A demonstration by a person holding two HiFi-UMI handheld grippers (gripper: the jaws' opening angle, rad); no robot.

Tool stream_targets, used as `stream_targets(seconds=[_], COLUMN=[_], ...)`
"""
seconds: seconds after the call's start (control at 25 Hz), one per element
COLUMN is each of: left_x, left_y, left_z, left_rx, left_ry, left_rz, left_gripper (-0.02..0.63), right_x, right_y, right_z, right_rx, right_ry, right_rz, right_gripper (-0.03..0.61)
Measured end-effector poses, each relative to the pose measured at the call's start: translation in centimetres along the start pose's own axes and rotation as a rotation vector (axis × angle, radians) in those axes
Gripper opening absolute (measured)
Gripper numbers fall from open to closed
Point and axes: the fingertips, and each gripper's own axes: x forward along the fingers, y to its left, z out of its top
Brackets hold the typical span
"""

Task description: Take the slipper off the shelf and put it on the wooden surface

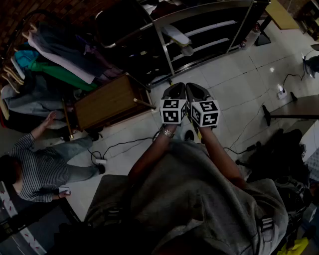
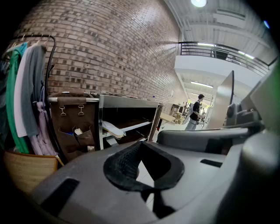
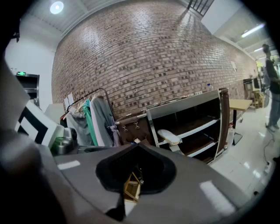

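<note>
A white slipper [image 1: 175, 35] lies on a middle board of the metal-framed shelf [image 1: 209, 12] at the top of the head view. It also shows in the left gripper view [image 2: 113, 129] and the right gripper view [image 3: 168, 136]. The wooden surface [image 1: 107, 102] is a low table left of the shelf, on the tiled floor. My left gripper [image 1: 175, 86] and right gripper [image 1: 195, 86] are held side by side in front of me, short of the shelf and pointing toward it. Both are shut with nothing between the jaws. The slipper is well apart from both.
A rack of hanging clothes [image 1: 55, 60] stands left of the wooden table. A person in a striped shirt [image 1: 35, 169] is low on the floor at the left. Cables [image 1: 114, 147] run across the tiles. A dark desk [image 1: 294, 107] stands at the right. Another person [image 2: 194, 113] stands far off.
</note>
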Motion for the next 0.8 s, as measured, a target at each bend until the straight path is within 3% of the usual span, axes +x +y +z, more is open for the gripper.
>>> stream_targets(seconds=[0.2, 0.44, 0.64, 0.8], left_x=[6.8, 12.9, 16.4, 18.2], left_y=[5.1, 10.4, 12.6, 14.2], left_z=[4.2, 12.0, 13.4, 13.9], left_rx=[0.042, 0.034, 0.026, 0.029], left_ry=[-0.023, -0.083, -0.048, -0.018], left_rz=[-0.006, -0.014, -0.02, 0.036], left_gripper=[0.003, 0.003, 0.003, 0.003], right_x=[8.3, 16.4, 20.6, 23.6], right_y=[-3.2, -5.5, -7.6, -8.5], right_z=[2.0, 8.7, 10.4, 10.0], right_rx=[0.01, -0.022, -0.019, -0.009], right_ry=[0.038, 0.018, 0.037, 0.059], right_rz=[-0.012, -0.005, 0.021, 0.072], right_gripper=[0.0, 0.0, 0.001, 0.002])
